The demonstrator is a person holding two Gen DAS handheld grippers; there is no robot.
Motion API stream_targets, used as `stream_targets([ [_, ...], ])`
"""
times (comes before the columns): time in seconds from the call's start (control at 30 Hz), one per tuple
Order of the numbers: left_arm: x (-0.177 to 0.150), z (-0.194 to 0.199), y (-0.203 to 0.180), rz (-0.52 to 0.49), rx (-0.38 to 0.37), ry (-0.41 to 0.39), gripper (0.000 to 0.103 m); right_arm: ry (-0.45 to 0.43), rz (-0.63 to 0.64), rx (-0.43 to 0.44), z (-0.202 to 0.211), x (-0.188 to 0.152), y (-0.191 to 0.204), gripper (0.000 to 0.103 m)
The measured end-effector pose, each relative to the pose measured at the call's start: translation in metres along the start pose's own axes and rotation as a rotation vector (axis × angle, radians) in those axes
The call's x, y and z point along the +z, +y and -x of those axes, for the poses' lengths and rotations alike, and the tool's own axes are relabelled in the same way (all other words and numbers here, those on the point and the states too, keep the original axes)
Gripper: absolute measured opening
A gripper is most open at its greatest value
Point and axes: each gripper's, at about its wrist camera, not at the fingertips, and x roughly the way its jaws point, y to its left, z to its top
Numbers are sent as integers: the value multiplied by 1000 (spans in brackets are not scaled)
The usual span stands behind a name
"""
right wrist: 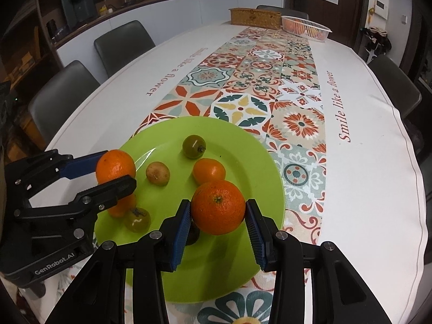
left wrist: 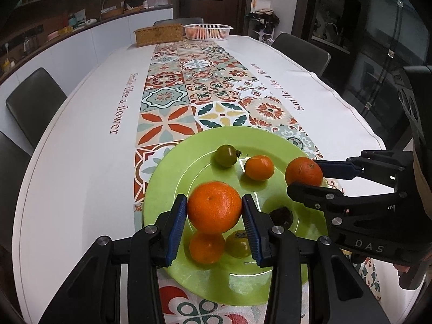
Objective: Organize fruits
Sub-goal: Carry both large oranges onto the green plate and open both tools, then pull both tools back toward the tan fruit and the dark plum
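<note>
A green plate (left wrist: 167, 167) (right wrist: 243, 140) lies on the patterned runner at the near end of the table. My left gripper (left wrist: 214, 202) (right wrist: 116, 171) is shut on a large orange (left wrist: 214, 206) (right wrist: 114, 166), held above the plate's near left part. To its right, my right gripper (right wrist: 218, 202) (left wrist: 305, 179) is shut on a second orange (right wrist: 218, 208) (left wrist: 303, 174) over the plate's right side. On the plate lie a small orange (left wrist: 259, 167) (right wrist: 209, 171), another orange (left wrist: 206, 247), a green fruit (left wrist: 226, 156) (right wrist: 193, 146), a stemmed greenish fruit (left wrist: 237, 243) (right wrist: 137, 218), a yellowish fruit (right wrist: 158, 172) and a dark fruit (left wrist: 280, 216).
A wicker box (left wrist: 158, 35) (right wrist: 253, 17) and a white slotted basket (left wrist: 208, 31) (right wrist: 305, 28) holding orange fruit stand at the table's far end. Dark chairs (left wrist: 35, 100) (right wrist: 121, 46) line both long sides. A kitchen counter runs behind on the left.
</note>
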Motion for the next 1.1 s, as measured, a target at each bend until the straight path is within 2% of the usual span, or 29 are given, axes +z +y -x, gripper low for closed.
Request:
stream_targets([
  [0.1, 0, 5, 1, 0, 5, -15, 48, 3, 2, 2, -1, -2, 0, 42],
  [0.2, -1, 12, 2, 2, 8, -32, 50, -10, -7, 5, 3, -4, -1, 50],
  [0.4, -5, 28, -3, -5, 42, -42, 50, -36, -7, -8, 20, -13, -1, 50],
  [0.5, -9, 41, -10, -15, 59, -58, 51, -62, 1, -18, 35, -18, 1, 50],
  [0.6, -13, 58, -16, -24, 89, -86, 59, -89, 14, -24, 49, -22, 4, 50],
  [0.7, -16, 72, -21, -27, 118, -96, 59, -123, 25, -30, 68, -27, 7, 50],
  [0.9, -31, 105, -36, -8, 123, -127, 64, -182, 38, -33, 102, -42, 11, 50],
  [1.0, -40, 121, -47, -6, 146, -161, 69, -200, 39, -25, 115, -53, 12, 55],
  [1.1, -49, 133, -58, -11, 163, -191, 72, -221, 52, -30, 126, -64, 12, 55],
])
